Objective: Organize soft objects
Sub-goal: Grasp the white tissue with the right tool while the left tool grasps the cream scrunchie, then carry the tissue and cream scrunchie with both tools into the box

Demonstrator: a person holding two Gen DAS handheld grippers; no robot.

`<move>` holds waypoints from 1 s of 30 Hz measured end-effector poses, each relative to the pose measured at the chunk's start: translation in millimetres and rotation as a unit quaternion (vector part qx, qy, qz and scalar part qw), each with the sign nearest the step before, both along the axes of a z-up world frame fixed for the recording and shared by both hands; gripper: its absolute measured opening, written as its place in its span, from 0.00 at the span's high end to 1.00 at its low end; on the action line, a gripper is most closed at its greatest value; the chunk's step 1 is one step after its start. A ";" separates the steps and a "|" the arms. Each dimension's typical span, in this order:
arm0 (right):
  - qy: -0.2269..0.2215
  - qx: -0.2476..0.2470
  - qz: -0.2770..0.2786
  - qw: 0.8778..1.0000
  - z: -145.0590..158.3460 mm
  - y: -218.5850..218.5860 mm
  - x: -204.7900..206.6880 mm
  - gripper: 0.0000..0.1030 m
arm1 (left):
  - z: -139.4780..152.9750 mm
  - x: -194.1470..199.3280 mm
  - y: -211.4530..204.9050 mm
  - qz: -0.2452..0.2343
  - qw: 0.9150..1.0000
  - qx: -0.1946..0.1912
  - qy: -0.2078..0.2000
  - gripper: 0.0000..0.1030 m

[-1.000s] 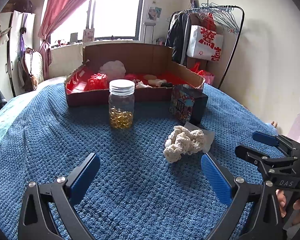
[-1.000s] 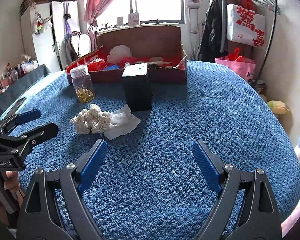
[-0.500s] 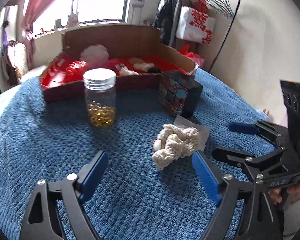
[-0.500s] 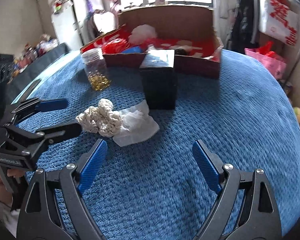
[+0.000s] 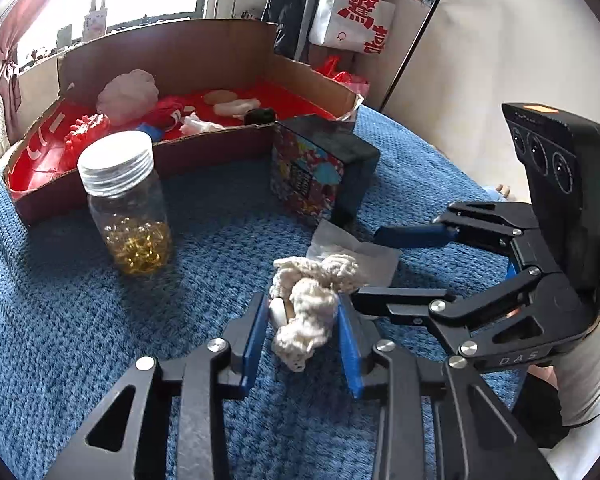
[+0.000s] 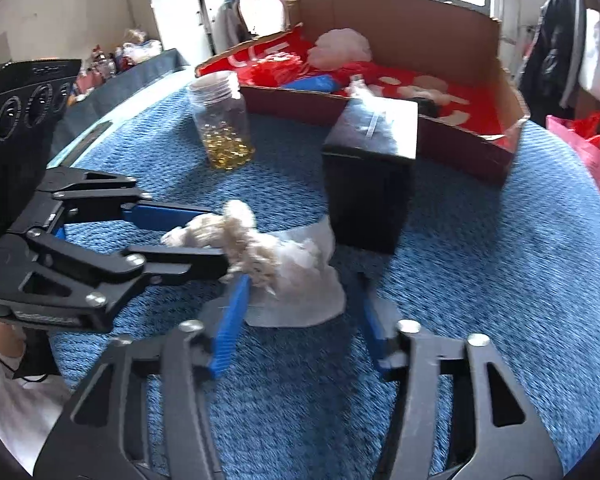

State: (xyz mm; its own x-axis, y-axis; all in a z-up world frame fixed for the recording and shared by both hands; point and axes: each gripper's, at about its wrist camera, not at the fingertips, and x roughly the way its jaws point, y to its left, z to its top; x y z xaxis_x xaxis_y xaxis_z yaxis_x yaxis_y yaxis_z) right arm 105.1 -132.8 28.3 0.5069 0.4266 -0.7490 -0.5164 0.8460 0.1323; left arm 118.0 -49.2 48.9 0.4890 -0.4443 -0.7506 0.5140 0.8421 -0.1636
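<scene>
1. The left claw (image 5: pixel 302 334) has just been closing, and its blue pads now squeeze the cream knitted toy (image 5: pixel 314 304) from both sides.
2. The toy lies on the blue blanket (image 5: pixel 99 340), in front of the black box (image 5: pixel 324 172), with its far end on top of a white tissue (image 5: pixel 364 250).
3. The right claw (image 6: pixel 300 312) has also just been closing. Its blue pads sit on either side of the white tissue (image 6: pixel 300 292), but the right wrist picture is blurry, so it is hard to tell if they squeeze it yet.
4. A clear jar (image 5: pixel 125 204) with a white screw lid stands to the left of the box (it has small gold things at the bottom).
5. Behind them sits a cardboard tray (image 5: pixel 219 56) with a red inside, and soft things lie in it, such as a pale fluffy lump (image 5: pixel 127 92).
6. The letters "DAS" show on the right claw's black frame in the left wrist view.
7. A white bag (image 5: pixel 350 14) with big red Chinese writing hangs on the clothes rack at the back.
</scene>
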 end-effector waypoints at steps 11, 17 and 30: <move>-0.006 0.044 -0.033 0.998 11.2 -15.2 -7.5 0.94 | 8.0 -0.3 13.4 0.005 1.000 0.003 -0.018 0.82; -0.006 0.057 -0.044 0.997 18.3 -21.5 -18.7 0.94 | 18.1 -2.6 24.1 0.015 0.999 -0.005 -0.028 0.82; -0.001 0.050 -0.068 0.996 15.3 -32.1 -26.7 0.94 | 16.4 -8.2 37.3 0.029 0.999 -0.011 -0.020 0.82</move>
State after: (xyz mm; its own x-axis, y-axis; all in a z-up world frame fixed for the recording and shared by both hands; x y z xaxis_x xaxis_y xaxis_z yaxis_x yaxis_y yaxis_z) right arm 78.4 -164.9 43.6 0.5667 0.4268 -0.7048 -0.3982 0.8907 0.2193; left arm 109.8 -11.9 65.3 0.5437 -0.4311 -0.7201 0.4717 0.8666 -0.1627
